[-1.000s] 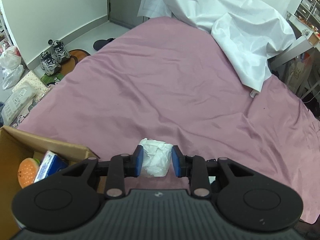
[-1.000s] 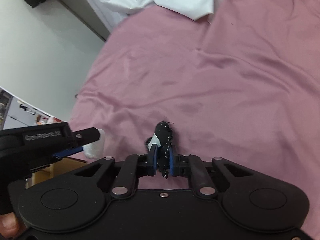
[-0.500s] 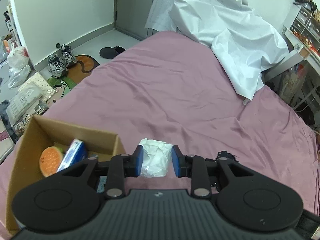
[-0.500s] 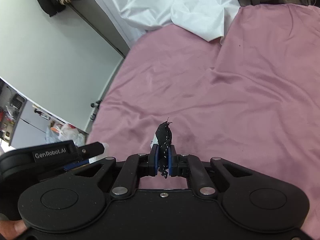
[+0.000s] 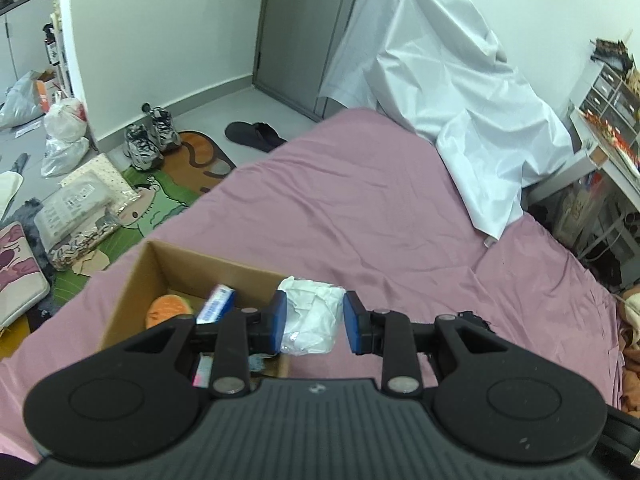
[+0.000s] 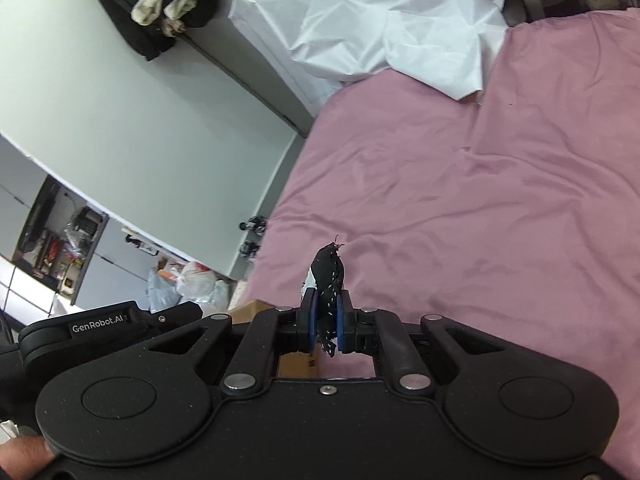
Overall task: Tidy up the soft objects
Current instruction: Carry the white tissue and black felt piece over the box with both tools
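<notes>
My left gripper (image 5: 314, 322) is shut on a crumpled white soft packet (image 5: 311, 320) and holds it above the pink bed, beside the right edge of an open cardboard box (image 5: 136, 280). The box holds an orange burger-like toy (image 5: 166, 310) and a blue-and-white pack (image 5: 216, 303). My right gripper (image 6: 324, 326) is shut on a small black speckled cloth item (image 6: 329, 280) with a white patch, held above the bed. The black item also shows at the right of the left wrist view (image 5: 474, 318). The left gripper's body appears at the lower left of the right wrist view (image 6: 108, 322).
A pink sheet (image 5: 360, 208) covers the bed. A white cover (image 5: 460, 92) drapes over the far end. On the floor to the left lie shoes (image 5: 148, 140), bags (image 5: 64, 128), a mat and packages. Shelves (image 5: 612, 120) stand at the right.
Both grippers have risen higher over the bed with their items still held. The cardboard box has come further into the left wrist view, and more of the floor shows.
</notes>
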The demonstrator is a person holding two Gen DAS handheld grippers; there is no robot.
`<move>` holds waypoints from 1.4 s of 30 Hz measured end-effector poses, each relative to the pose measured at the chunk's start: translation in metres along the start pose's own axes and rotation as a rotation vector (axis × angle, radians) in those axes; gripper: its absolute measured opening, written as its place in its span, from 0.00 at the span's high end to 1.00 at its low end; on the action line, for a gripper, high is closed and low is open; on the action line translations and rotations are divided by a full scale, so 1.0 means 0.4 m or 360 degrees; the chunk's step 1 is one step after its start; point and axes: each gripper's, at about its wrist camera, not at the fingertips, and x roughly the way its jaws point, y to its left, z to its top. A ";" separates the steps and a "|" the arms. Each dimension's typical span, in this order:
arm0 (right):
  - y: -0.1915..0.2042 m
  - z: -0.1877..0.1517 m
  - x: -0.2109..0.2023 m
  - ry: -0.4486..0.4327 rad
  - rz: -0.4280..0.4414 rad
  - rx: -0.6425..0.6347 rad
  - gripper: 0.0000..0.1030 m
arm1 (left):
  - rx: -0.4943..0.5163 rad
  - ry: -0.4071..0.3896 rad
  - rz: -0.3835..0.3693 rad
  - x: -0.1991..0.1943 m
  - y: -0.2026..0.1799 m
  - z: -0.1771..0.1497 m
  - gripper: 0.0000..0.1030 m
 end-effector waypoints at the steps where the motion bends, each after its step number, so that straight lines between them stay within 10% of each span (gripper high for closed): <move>1: 0.007 -0.001 -0.005 -0.0006 0.0005 -0.0011 0.91 | -0.0006 -0.0005 0.0004 -0.008 0.010 0.001 0.72; 42: 0.249 -0.091 -0.005 0.0013 0.0089 -0.0379 0.91 | -0.0186 0.0107 0.0037 -0.043 0.271 -0.094 0.72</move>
